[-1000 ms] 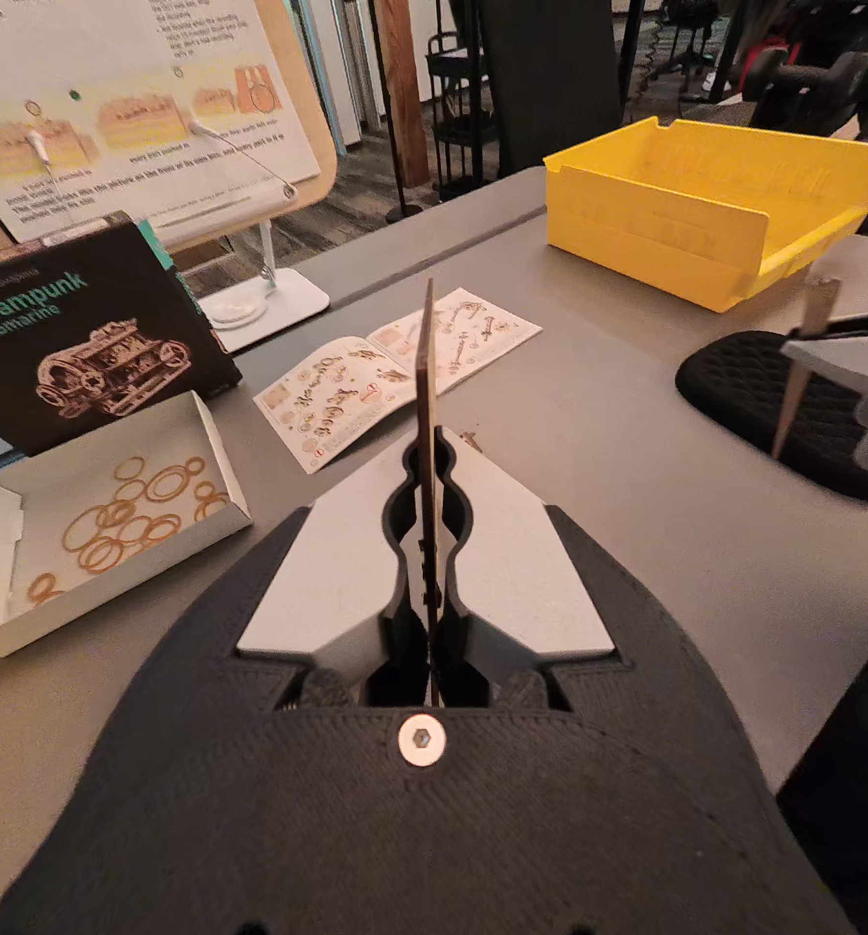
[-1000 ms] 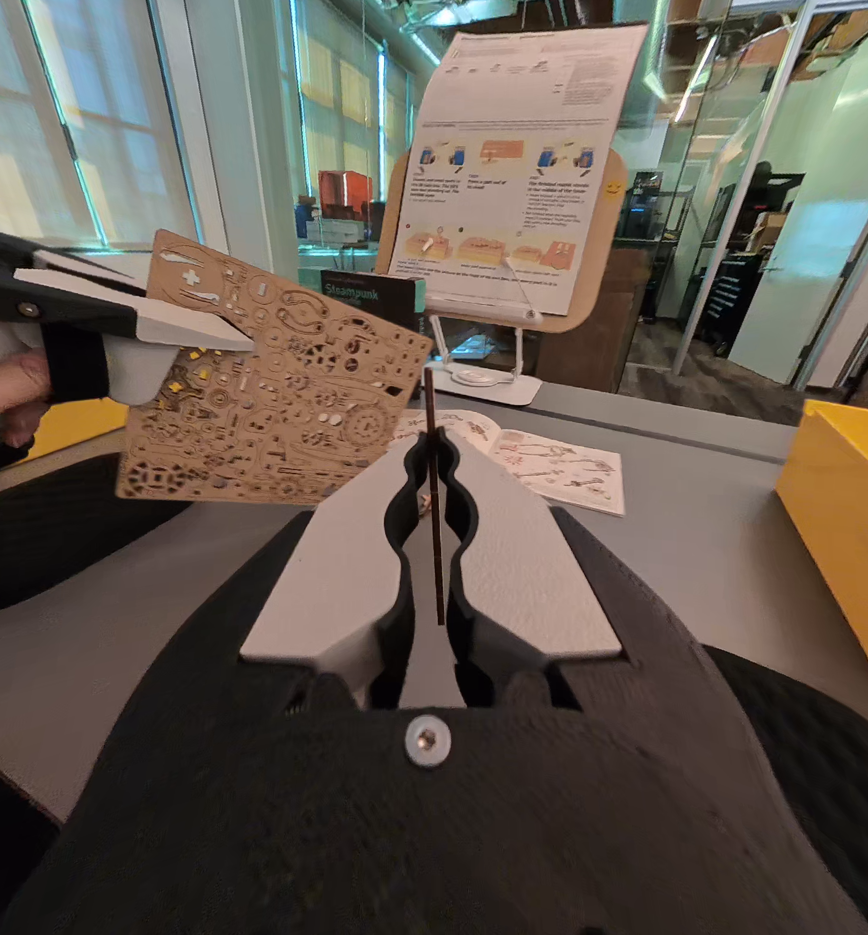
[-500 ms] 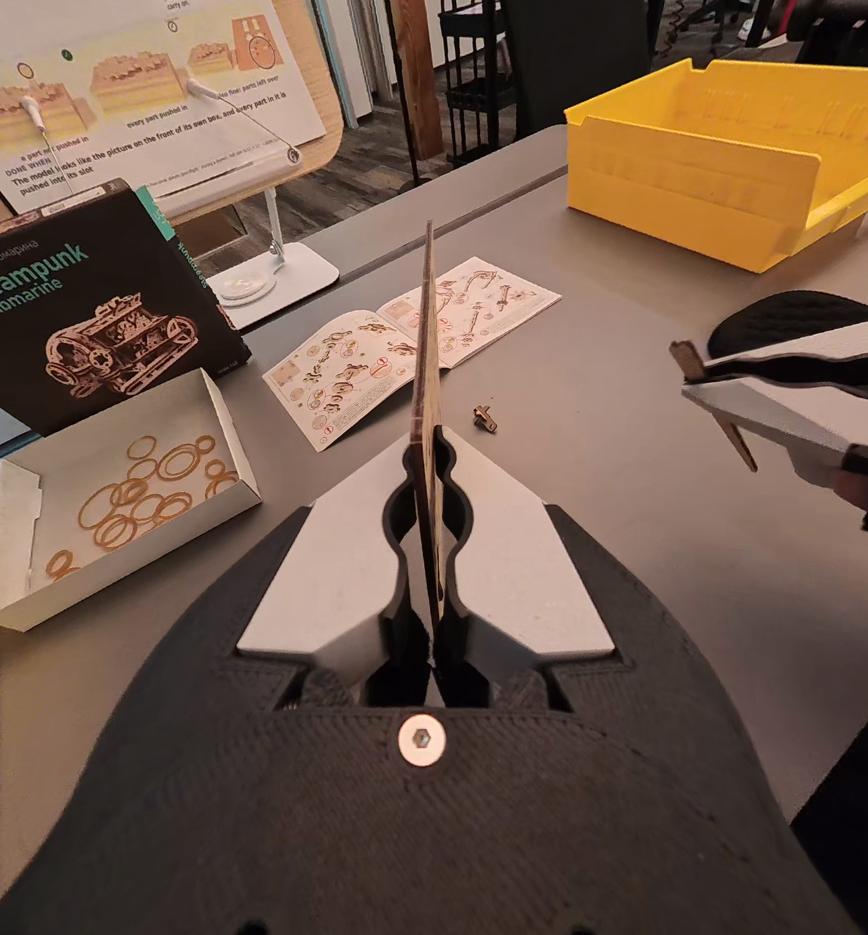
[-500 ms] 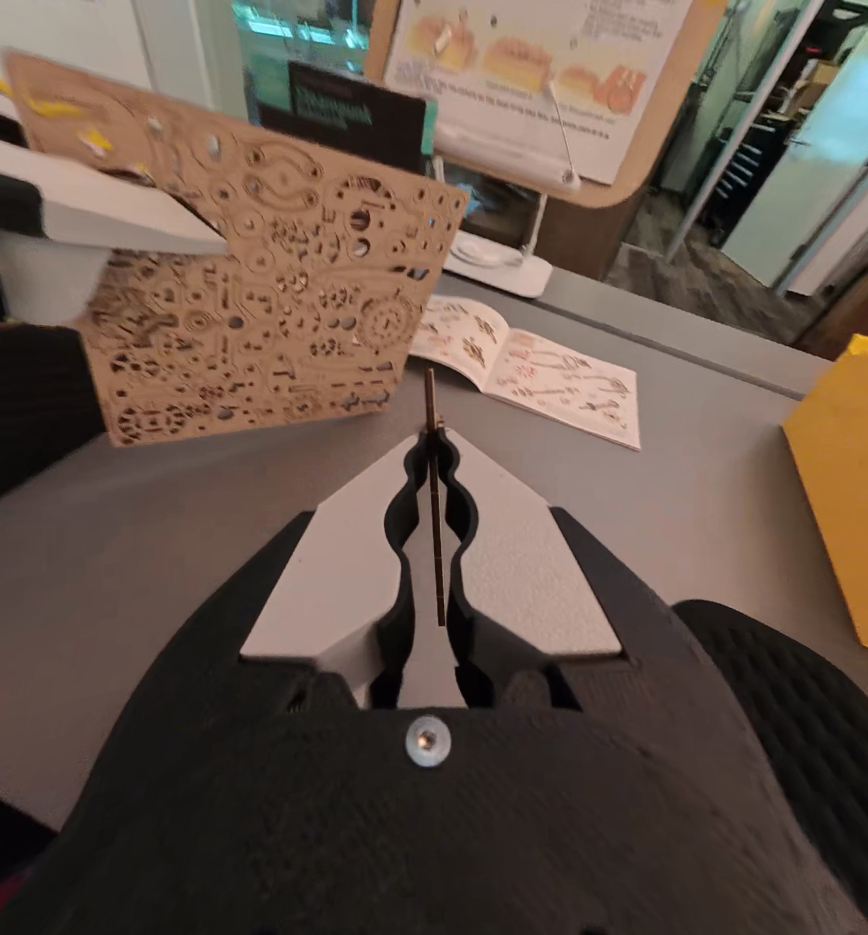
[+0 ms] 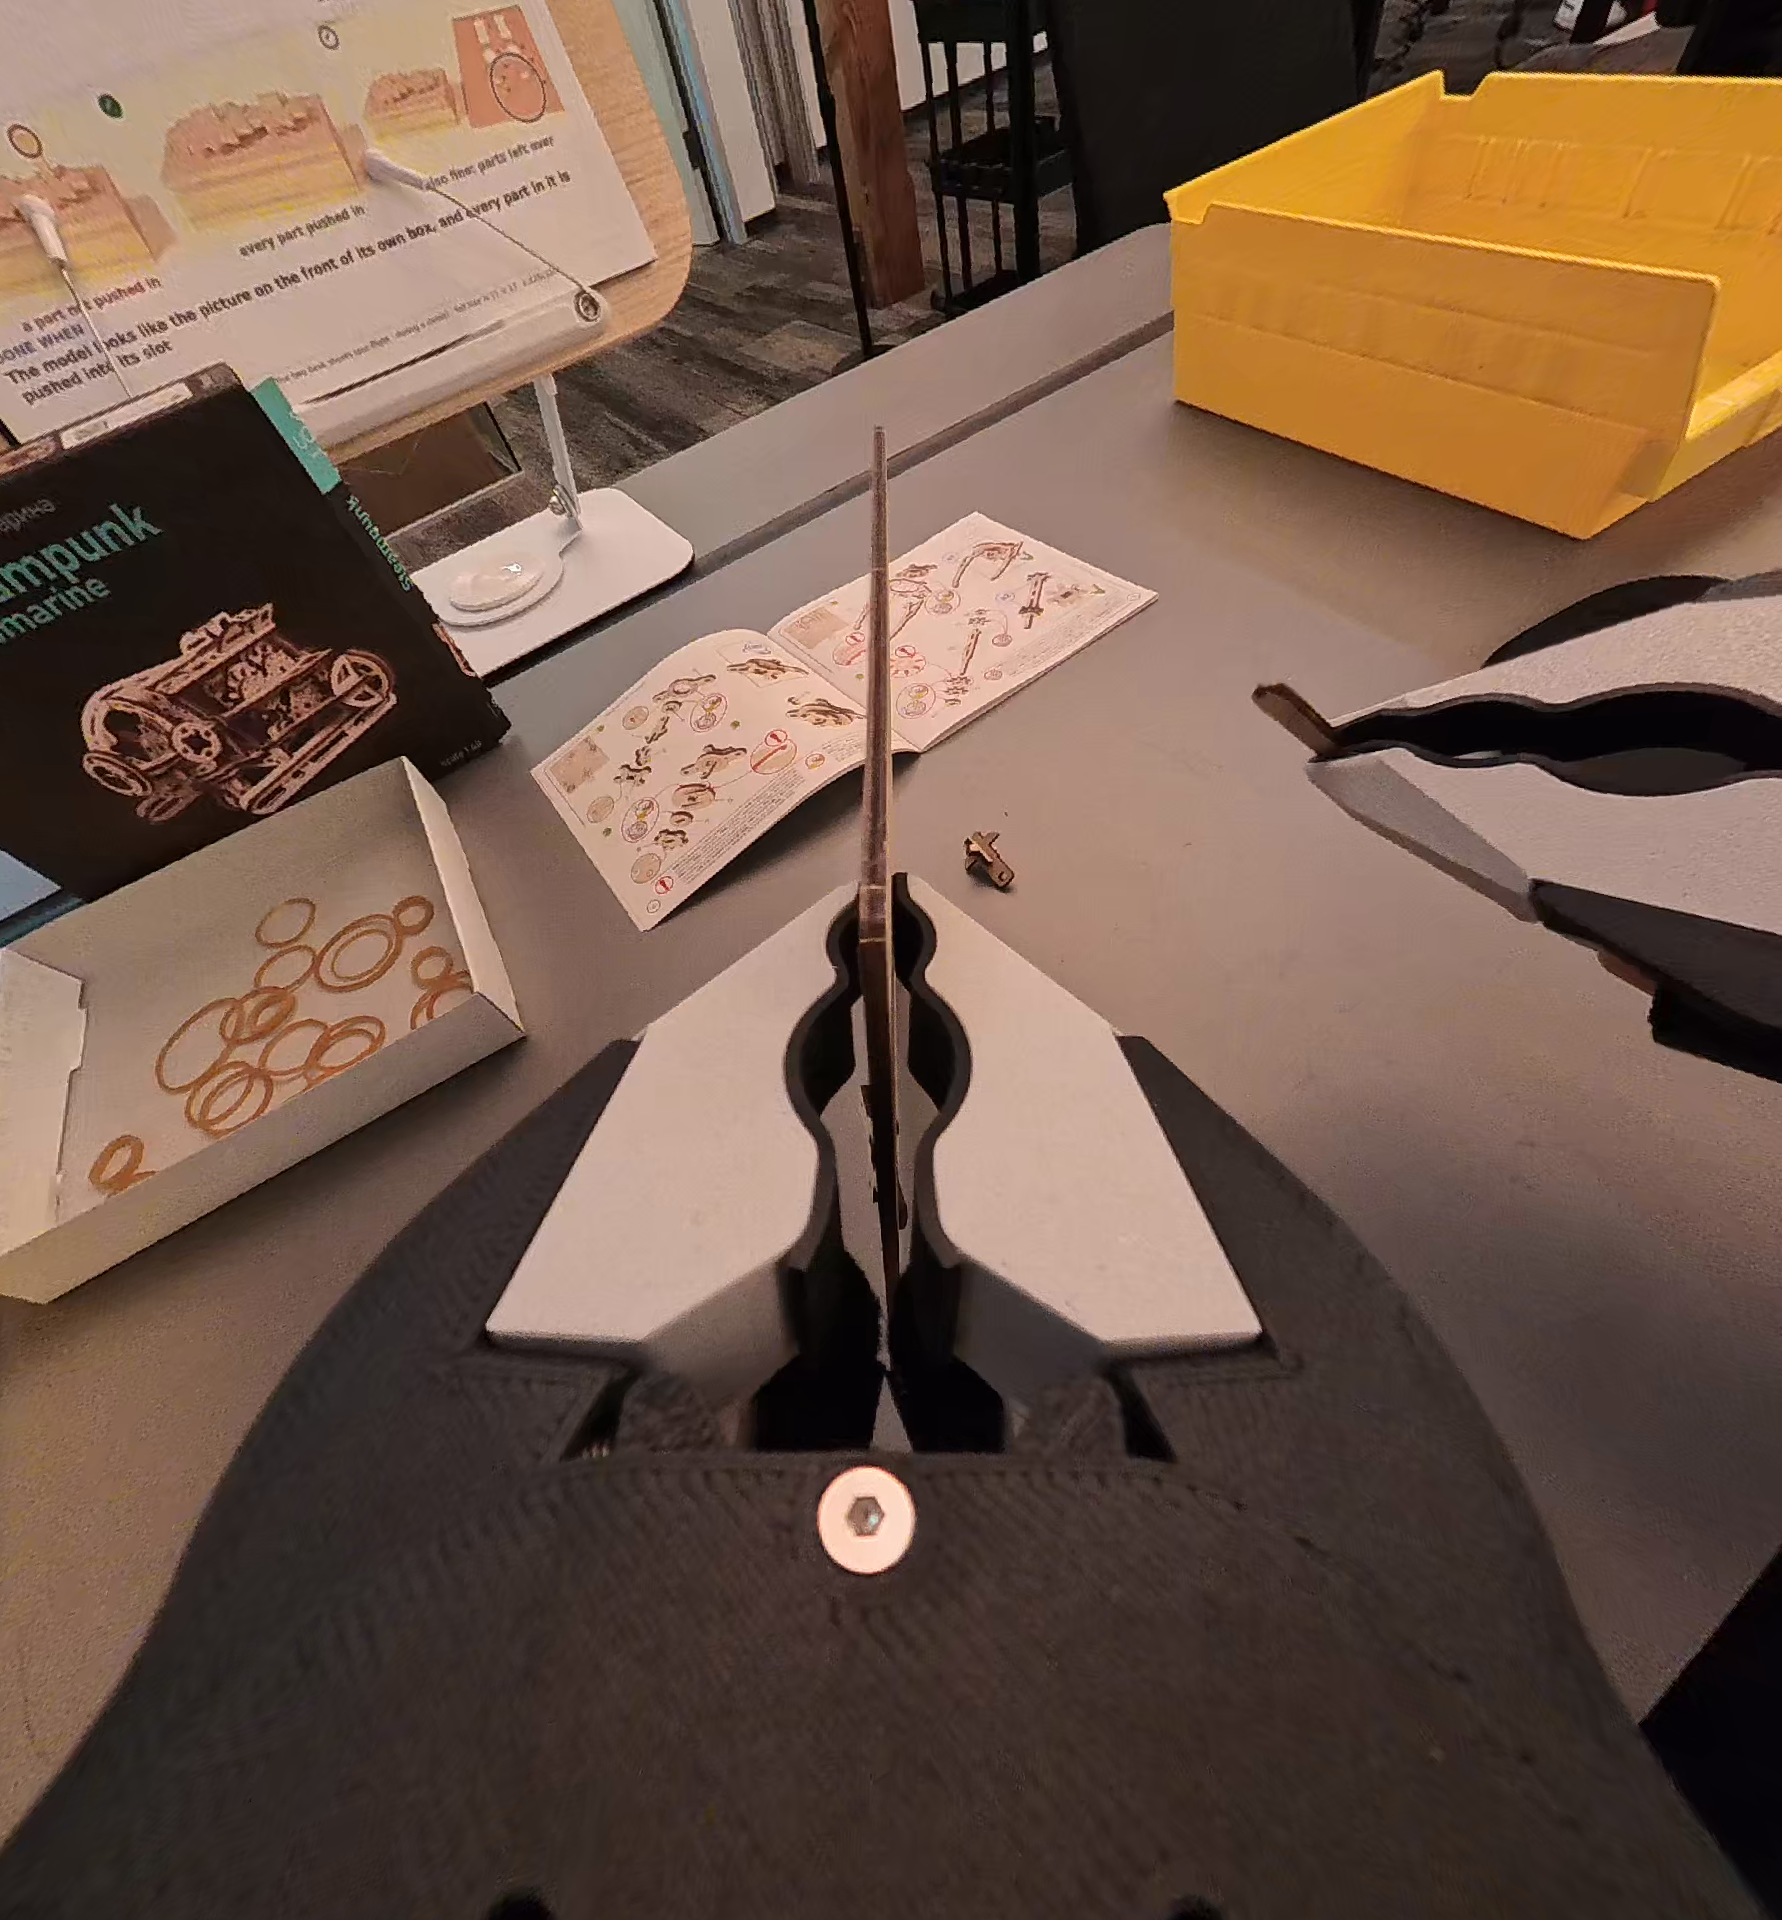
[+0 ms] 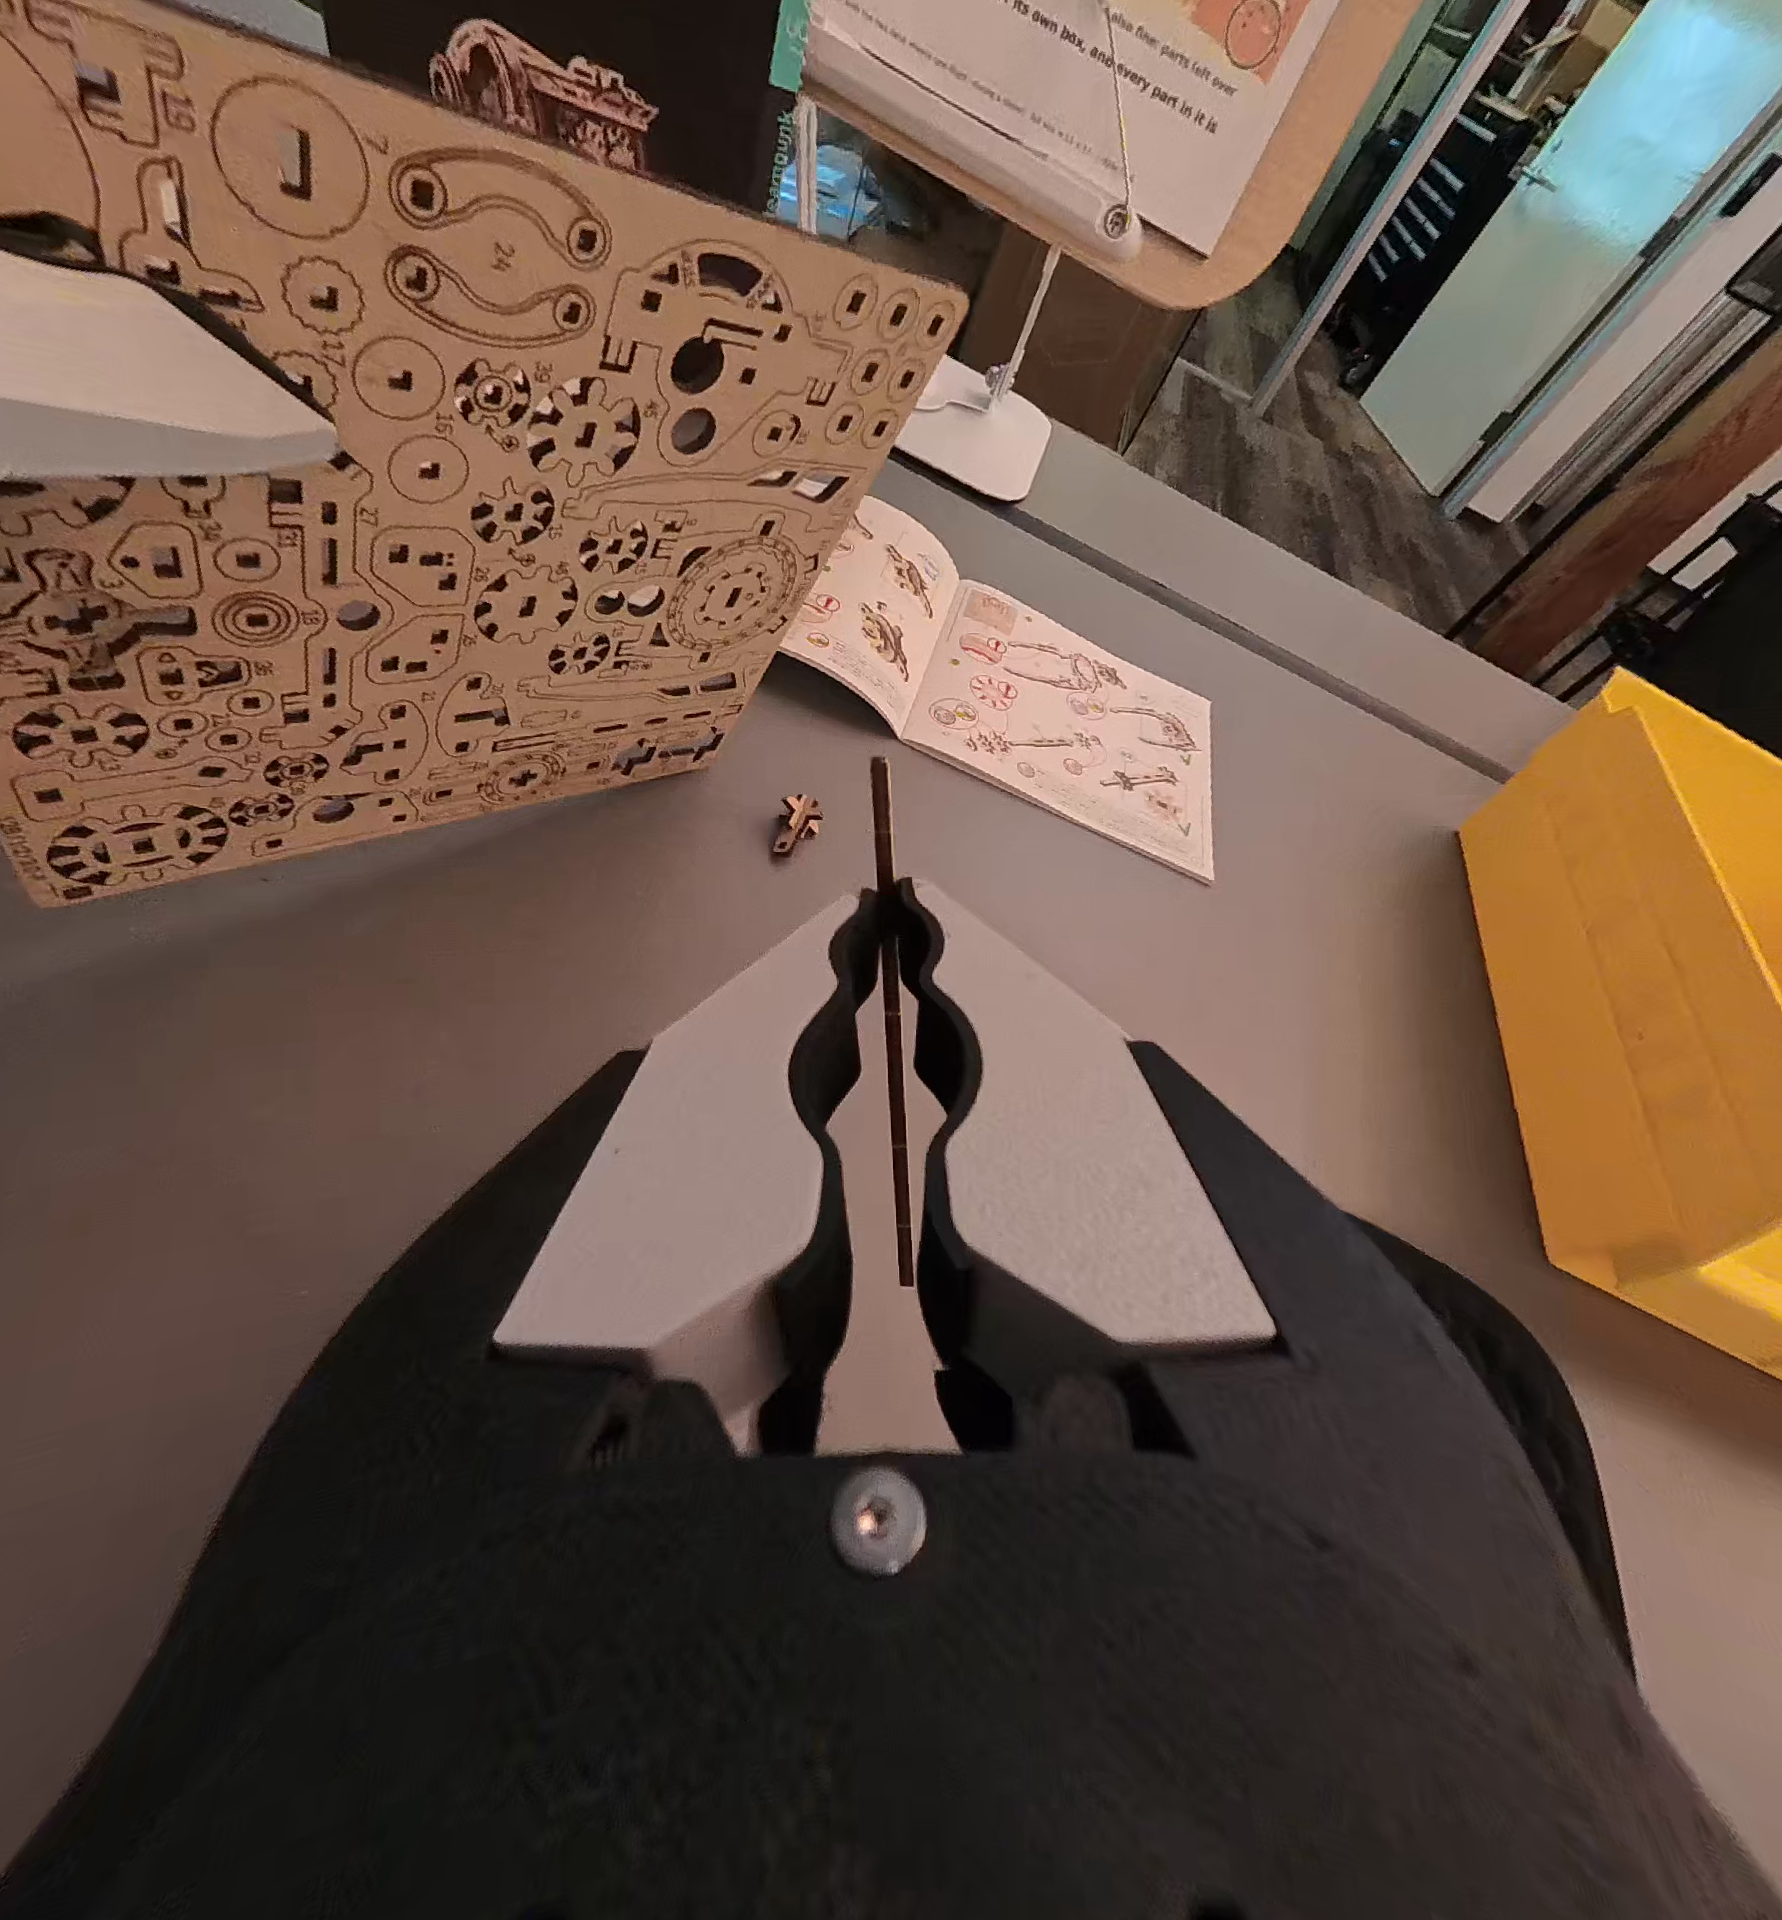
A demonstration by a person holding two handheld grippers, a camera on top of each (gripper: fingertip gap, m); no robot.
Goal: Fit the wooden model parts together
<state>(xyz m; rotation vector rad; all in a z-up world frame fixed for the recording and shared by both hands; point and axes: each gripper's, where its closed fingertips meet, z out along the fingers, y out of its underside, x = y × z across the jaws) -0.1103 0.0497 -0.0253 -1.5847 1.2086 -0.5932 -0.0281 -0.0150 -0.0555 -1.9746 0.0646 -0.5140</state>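
The left gripper (image 5: 879, 914) is pinching a laser-cut wooden parts sheet (image 6: 430, 499) edge-on above the grey table (image 5: 1282, 1091), while the right gripper (image 6: 892, 896) is clamping a thin wooden strip (image 6: 885, 904) that is sticking out past its tips. Just beyond, a small loose wooden part (image 6: 796, 823) is lying on the table. Farther back, an open instruction booklet (image 5: 845, 696) is lying flat, with a yellow bin (image 5: 1469, 343) sitting to the right.

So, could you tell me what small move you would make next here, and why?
Probably bring the right claw toward the wooden sheet that the left claw holds upright. The right claw is shut on a thin wooden strip, apart from the sheet, and a small loose piece lies on the table between them.
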